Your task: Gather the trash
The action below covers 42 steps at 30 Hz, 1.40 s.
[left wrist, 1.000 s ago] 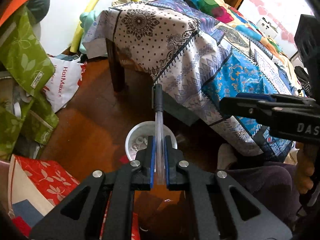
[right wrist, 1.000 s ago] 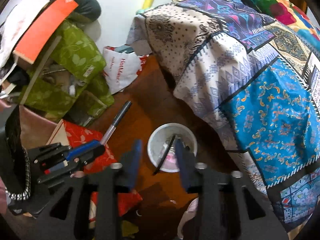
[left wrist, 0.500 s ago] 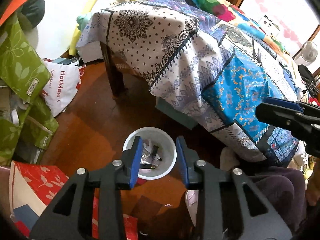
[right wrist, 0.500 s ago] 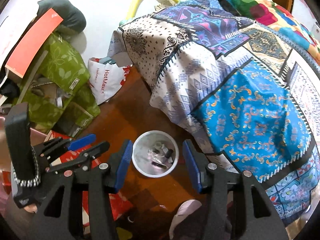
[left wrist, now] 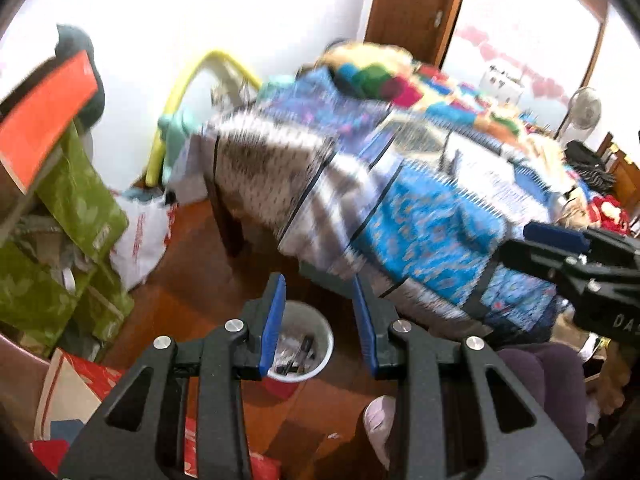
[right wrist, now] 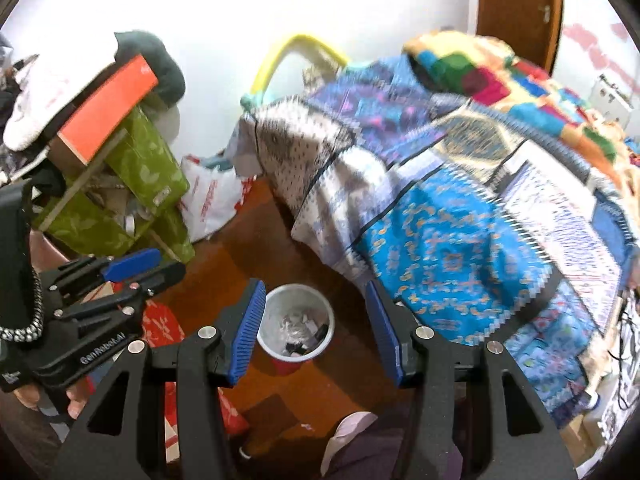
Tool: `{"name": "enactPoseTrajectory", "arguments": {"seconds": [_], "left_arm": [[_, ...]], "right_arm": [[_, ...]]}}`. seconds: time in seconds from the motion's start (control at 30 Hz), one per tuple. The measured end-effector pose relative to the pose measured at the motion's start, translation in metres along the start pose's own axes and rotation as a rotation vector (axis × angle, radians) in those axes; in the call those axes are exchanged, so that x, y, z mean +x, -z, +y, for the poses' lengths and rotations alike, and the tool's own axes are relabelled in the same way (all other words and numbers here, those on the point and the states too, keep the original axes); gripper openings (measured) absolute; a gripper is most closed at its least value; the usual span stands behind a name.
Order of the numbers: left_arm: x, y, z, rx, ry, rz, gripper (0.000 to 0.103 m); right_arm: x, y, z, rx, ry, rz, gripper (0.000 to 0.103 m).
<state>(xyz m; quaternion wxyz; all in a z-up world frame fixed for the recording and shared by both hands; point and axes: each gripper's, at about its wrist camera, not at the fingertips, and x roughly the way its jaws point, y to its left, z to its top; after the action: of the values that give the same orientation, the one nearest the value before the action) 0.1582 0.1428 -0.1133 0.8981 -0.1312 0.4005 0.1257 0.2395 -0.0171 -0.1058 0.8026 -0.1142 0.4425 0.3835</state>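
A red cup [left wrist: 301, 346] with a white inside stands on the wooden floor and holds pens and scraps of trash; it also shows in the right wrist view [right wrist: 295, 330]. My left gripper [left wrist: 318, 300] is open and empty, high above the cup. My right gripper [right wrist: 316, 304] is open and empty, also above the cup. Each gripper shows in the other's view: the right one [left wrist: 560, 248] at the right edge, the left one [right wrist: 132, 266] at the left.
A bed with a patterned blue and white quilt [right wrist: 460, 200] fills the right. Green bags [right wrist: 132, 184], a white plastic bag [right wrist: 212, 200] and a red floral box [left wrist: 84, 380] crowd the left. A foot in a slipper [right wrist: 348, 436] is below.
The left gripper opened and let the pen drop into the cup. Both grippers rose and tilted up, so the wall and door now show. The right gripper stayed open.
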Motion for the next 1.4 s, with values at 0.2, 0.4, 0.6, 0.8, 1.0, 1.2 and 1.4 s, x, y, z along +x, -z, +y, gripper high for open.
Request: {"name": "enactPoseTrajectory", "arguments": {"seconds": [0.2,0.4,0.6,0.8,1.0,1.2,1.4], "left_arm": [[-0.073,-0.003,-0.033,0.052,0.043,-0.161,0.033],[-0.136,0.008,-0.066,0.117,0.091,-0.304,0.034],[-0.183,0.034,-0.086,0.154,0.143,-0.406,0.036],[-0.207,0.063,-0.095,0.208,0.147,-0.447,0.058],[-0.210,0.079,-0.088,0.206,0.144,-0.431,0.084],[-0.216,0.091,-0.082,0.199,0.139,-0.442,0.093],[-0.218,0.096,-0.082,0.201,0.147,-0.448,0.095]], "right_arm": [[-0.077,0.022,-0.001,0.017,0.063,-0.158,0.048],[-0.158,0.052,0.005,0.061,0.137,-0.351,0.048],[-0.207,0.083,0.016,0.123,0.196,-0.502,0.048],[-0.231,0.112,0.037,0.142,0.317,-0.587,0.054],[-0.239,0.133,0.046,0.177,0.359,-0.628,0.092],[-0.246,0.147,0.047,0.213,0.336,-0.665,0.103],[-0.246,0.150,0.050,0.218,0.343,-0.651,0.103]]}}
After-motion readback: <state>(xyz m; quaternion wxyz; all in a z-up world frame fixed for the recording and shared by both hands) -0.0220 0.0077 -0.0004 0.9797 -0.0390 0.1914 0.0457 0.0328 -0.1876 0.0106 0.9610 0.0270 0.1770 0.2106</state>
